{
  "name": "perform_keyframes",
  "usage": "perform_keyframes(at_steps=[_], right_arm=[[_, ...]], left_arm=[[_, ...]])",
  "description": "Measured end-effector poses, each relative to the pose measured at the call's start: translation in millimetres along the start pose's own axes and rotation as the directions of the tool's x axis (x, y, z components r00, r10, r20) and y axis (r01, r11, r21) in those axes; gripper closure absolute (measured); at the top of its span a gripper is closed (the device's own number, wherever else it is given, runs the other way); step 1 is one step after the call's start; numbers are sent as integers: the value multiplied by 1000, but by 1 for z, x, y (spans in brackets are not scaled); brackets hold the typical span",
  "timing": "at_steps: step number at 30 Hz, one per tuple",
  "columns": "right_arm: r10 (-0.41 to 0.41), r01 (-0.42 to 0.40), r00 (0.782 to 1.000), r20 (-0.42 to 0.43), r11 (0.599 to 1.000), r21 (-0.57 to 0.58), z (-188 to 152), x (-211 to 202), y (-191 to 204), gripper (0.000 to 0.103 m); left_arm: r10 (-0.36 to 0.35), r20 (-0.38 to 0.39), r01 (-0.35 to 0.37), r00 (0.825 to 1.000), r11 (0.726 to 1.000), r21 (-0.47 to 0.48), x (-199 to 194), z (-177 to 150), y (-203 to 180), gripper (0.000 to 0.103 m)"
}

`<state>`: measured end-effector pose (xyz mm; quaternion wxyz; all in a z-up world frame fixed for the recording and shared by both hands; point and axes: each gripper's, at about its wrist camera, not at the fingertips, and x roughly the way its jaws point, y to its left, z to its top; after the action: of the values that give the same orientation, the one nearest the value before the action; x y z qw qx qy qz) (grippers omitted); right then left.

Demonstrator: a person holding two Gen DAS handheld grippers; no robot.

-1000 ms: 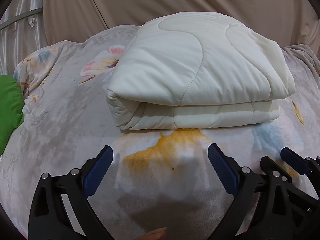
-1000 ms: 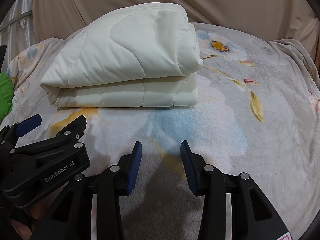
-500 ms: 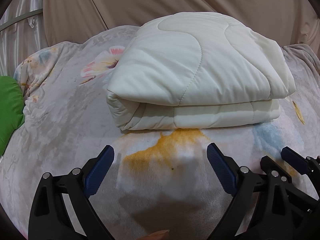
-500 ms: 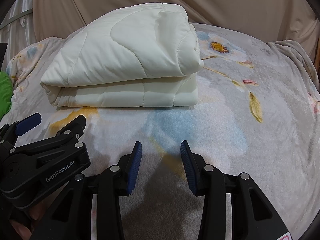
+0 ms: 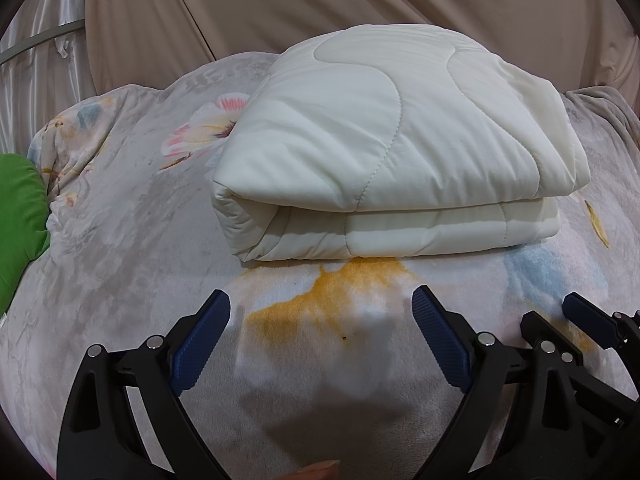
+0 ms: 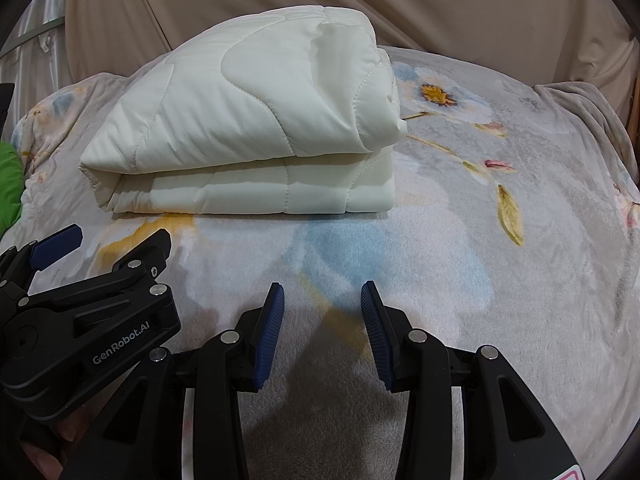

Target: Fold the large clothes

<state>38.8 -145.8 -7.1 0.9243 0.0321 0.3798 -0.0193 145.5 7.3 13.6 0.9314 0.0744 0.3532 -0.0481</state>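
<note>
A cream quilted comforter (image 5: 392, 152) lies folded in a thick bundle on the floral grey blanket (image 5: 120, 240); it also shows in the right wrist view (image 6: 256, 128). My left gripper (image 5: 320, 312) is open wide and empty, hovering just in front of the bundle's near edge. My right gripper (image 6: 322, 304) is open and empty, over the blanket in front of the bundle's right end. The left gripper (image 6: 88, 276) shows at the lower left of the right wrist view, and the right gripper (image 5: 580, 332) shows at the lower right of the left wrist view.
A green cushion (image 5: 20, 220) lies at the left edge of the bed. A beige curtain (image 5: 360, 8) hangs behind. The blanket (image 6: 520, 240) spreads to the right of the bundle, with a raised fold at the far right.
</note>
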Motion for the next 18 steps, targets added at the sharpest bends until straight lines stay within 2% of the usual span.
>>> perform_keyframes(at_steps=[18], right_arm=[[-1, 1, 1000, 0, 1000, -4, 0, 0, 1, 62]], left_arm=[[1, 1, -1, 1000, 1000, 4, 0, 0, -1, 15]])
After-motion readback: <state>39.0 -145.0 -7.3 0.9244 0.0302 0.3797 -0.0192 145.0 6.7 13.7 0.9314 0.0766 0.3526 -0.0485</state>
